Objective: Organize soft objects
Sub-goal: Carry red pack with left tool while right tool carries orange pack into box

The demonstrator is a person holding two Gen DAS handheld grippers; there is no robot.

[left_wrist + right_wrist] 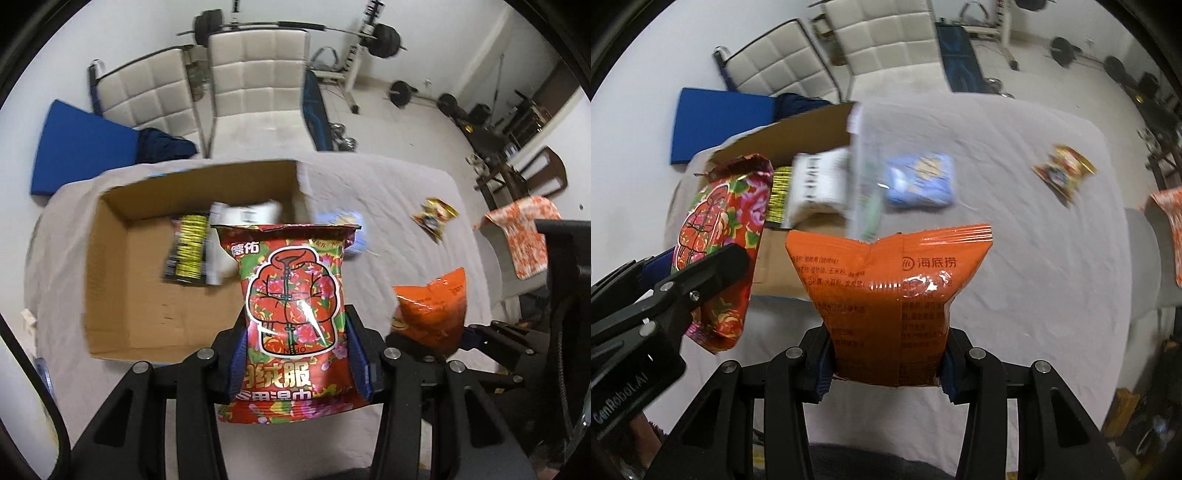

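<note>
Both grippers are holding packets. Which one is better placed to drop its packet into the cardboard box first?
Left, probably. The left gripper holds the red floral packet at the cardboard box, over its near right edge; the right gripper holds the orange packet further right.

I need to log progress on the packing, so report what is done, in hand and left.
Done: a yellow-and-black packet and a white pack already lie in the cardboard box. In hand: the left gripper is shut on the red floral pack, the right gripper on the orange bag. Left: a blue pack and a small snack packet on the sheet.
</note>
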